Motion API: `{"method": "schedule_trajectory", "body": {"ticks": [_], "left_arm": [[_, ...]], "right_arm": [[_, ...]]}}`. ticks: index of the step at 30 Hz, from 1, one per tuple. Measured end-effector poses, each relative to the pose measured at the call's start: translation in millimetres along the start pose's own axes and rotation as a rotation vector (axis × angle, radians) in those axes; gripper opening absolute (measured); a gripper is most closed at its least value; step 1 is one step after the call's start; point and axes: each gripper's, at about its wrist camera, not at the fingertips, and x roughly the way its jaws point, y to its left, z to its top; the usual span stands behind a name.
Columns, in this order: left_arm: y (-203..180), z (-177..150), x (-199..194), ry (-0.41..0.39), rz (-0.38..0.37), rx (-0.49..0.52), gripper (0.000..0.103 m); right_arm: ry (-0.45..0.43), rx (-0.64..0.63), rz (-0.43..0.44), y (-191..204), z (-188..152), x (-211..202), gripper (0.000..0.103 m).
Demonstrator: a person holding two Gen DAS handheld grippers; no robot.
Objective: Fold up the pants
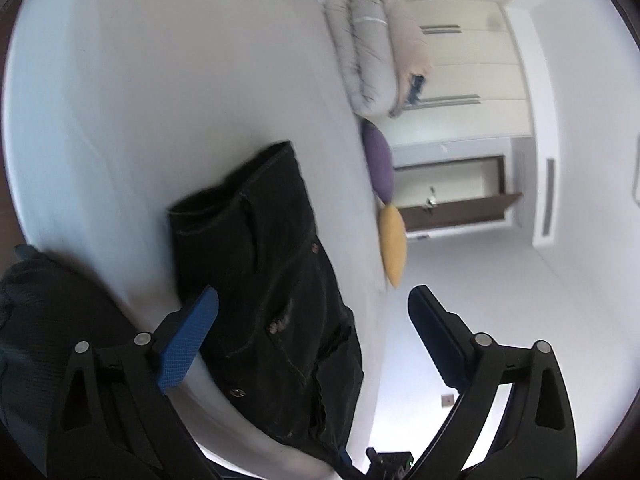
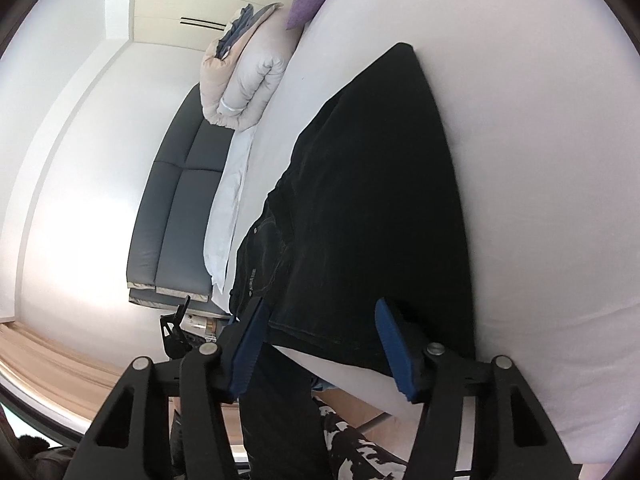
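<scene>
Black denim pants (image 1: 272, 272) lie flat on a white bed (image 1: 180, 80). In the left wrist view the waist end with pockets and rivets sits between my left gripper's (image 1: 314, 312) blue fingers (image 1: 188, 340), which are wide open and empty. In the right wrist view the pants (image 2: 372, 208) stretch away across the bed (image 2: 540, 160), one end hanging over the near bed edge. My right gripper (image 2: 320, 336) is open, its blue fingers (image 2: 394, 350) on either side of the pants' near edge, not closed on it.
A rolled beige and white duvet (image 1: 372, 52) lies at the bed's far side, next to a purple cushion (image 1: 380, 160) and a yellow cushion (image 1: 394, 240). A grey padded headboard (image 2: 180, 208) and a white pillow (image 2: 228, 208) show in the right wrist view. Wardrobe doors (image 1: 472, 72) stand behind.
</scene>
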Motion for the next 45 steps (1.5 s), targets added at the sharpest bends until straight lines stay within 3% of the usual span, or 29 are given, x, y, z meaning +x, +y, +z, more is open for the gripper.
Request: {"method": "schedule_trajectory", "body": {"ticks": [3,7,12,15,17,21,30,31,34,38,42,45], "left_arm": [[0.6,8.4,-7.4,-0.02,0.167,0.012,0.096],[13.3,21.0,0.4,0.028,0.259,-0.008,0.094],[10.8,21.8,5.2,0.019,0.207,0.008,0.092],[5.3,17.2,15.5,0.043,0.213,0.05,0.092],[3.4,15.2,22.3,0.052,0.251,0.066,0.086],[3.1,16.1,33.6,0.069,0.245,0.064,0.086],[13.5,32.2,56.8,0.073,0.248,-0.027,0.086],[14.7,35.0,57.5,0.075,0.253,-0.034,0.086],[22.5,39.0,51.5,0.058,0.32,-0.108,0.07],[23.0,41.2,52.4,0.067,0.386,-0.072,0.068],[18.7,41.9,68.9,0.138,0.417,-0.003,0.069],[18.8,47.2,76.0,0.147,0.377,-0.025,0.083]], "right_arm": [[0.004,0.002,-0.015,1.5,0.8,0.8,0.059],[0.002,0.006,-0.033,4.4,4.7,2.5,0.059],[0.007,-0.001,-0.04,4.6,6.4,1.8,0.059],[0.008,0.002,-0.041,3.7,7.6,1.2,0.059],[0.009,0.0,-0.044,3.7,7.8,1.4,0.059],[0.007,-0.001,-0.042,4.3,6.8,0.3,0.059],[0.01,-0.036,-0.004,20.6,6.8,-1.9,0.054],[0.009,-0.041,-0.003,22.6,7.4,-1.7,0.054],[0.01,-0.05,-0.005,27.9,9.1,-1.1,0.054],[0.01,-0.059,0.005,33.2,8.9,0.1,0.054],[0.018,-0.058,0.002,34.5,9.5,6.1,0.054],[0.023,-0.066,0.007,37.0,8.0,9.3,0.054]]}}
